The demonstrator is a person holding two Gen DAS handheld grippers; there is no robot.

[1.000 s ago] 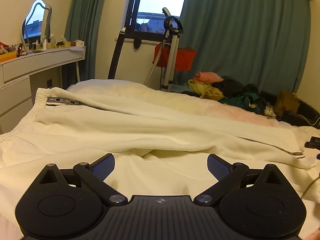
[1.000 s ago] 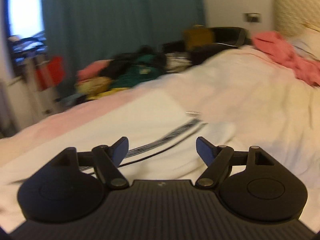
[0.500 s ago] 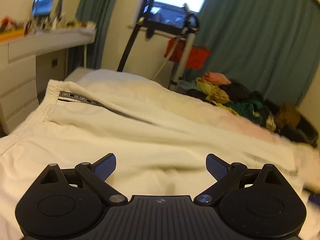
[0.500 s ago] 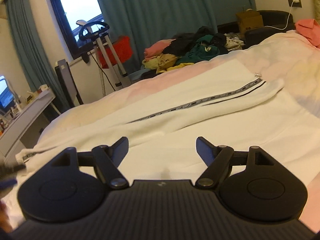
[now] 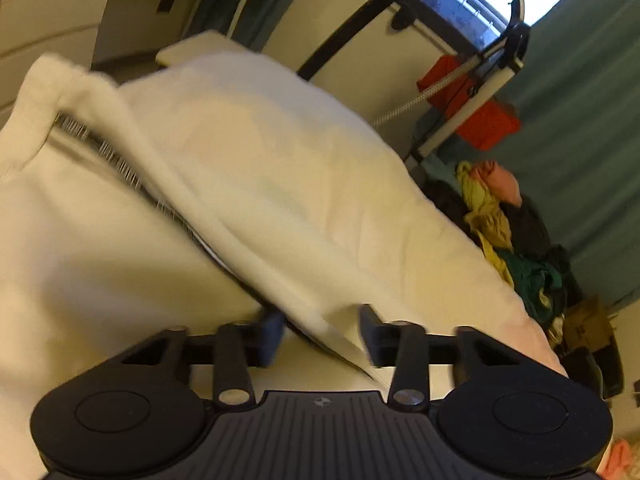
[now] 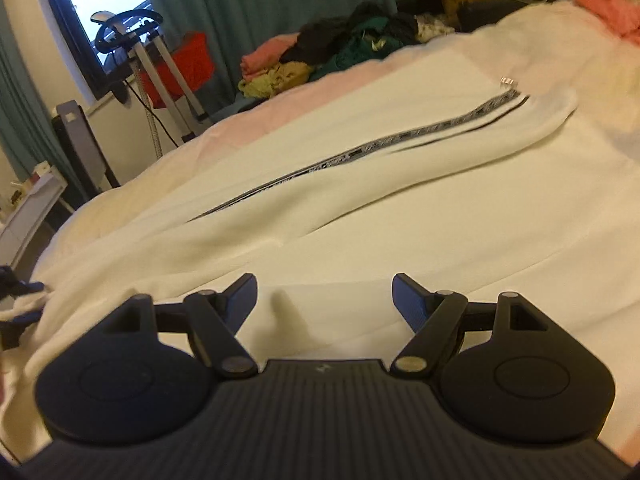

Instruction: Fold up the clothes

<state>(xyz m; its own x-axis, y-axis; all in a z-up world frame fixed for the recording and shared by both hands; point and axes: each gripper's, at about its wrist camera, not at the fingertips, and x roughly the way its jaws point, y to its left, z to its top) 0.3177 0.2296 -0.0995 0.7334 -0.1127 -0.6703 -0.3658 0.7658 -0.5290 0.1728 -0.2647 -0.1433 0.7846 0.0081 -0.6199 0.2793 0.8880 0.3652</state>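
A white garment [image 5: 88,248] with a black-and-white side stripe [image 5: 120,160] lies spread on the bed. My left gripper [image 5: 320,336] hangs low over it. Its jaws are closing around a raised fold of the garment's striped edge, and a gap still shows beside the left pad [image 5: 272,338]. In the right wrist view the same garment [image 6: 360,184] stretches away with its stripe [image 6: 400,140] running to the far right. My right gripper [image 6: 324,300] stands open just above the cloth, with nothing between its fingers. The left gripper [image 6: 16,296] shows at that view's left edge.
The bed's pale cover [image 6: 560,264] reaches right to a pink cloth [image 6: 604,4]. A heap of clothes [image 6: 320,52] lies beyond the bed's far edge. A metal stand with a red basket [image 5: 480,112] is by the window, and white drawers [image 5: 40,20] stand at the left.
My left gripper swung across the garment, rolled, dropped to the striped edge and drew its jaws much closer around a fold. My right gripper shifted sideways and stayed open.
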